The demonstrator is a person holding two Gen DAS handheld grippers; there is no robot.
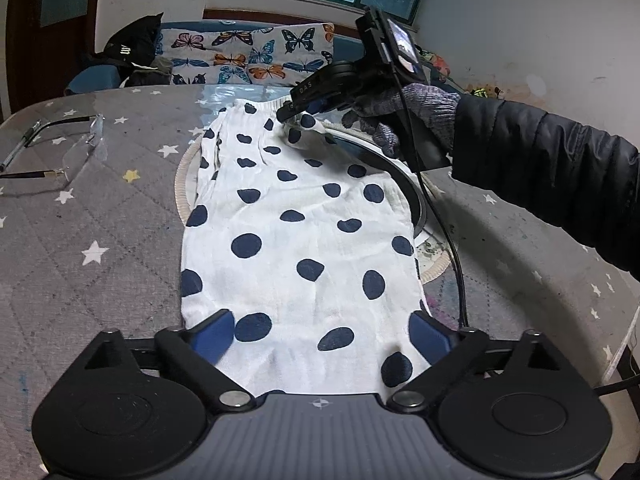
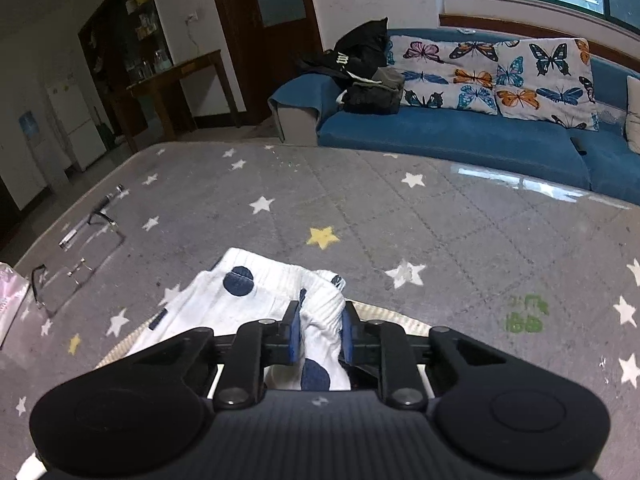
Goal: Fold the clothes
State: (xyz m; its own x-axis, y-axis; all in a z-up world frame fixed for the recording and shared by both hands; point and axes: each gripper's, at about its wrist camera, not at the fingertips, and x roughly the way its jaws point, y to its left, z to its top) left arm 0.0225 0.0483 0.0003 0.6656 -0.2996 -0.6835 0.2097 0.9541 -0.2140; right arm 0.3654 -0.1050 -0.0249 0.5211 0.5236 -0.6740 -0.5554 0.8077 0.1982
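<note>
White cotton with navy dots, the one garment (image 1: 296, 232) lies spread flat across the middle of the grey star-print table cover (image 1: 100, 216), draped over a round dark disc with a pale woven rim (image 1: 182, 188) that shows at both of its sides. The right gripper (image 2: 320, 334) is pinched tight on a bunched fold of the ribbed waistband at the garment's far end (from the left wrist view, a hand in a grey knit glove (image 1: 404, 116) grips its handle, with a black padded sleeve behind). The left gripper (image 1: 320, 334) hovers over the near end, its two blue-padded fingers spread wide, one at each side edge of the cloth, closing on nothing. On the cover to the garment's left lie one pair of rimless glasses (image 1: 76, 156) and, just beyond them, one pen (image 1: 22, 144). Behind the table stands a blue sofa (image 2: 460, 136) carrying two butterfly-print cushions (image 2: 496, 74) and one heap of dark clothing (image 2: 360, 72).
</note>
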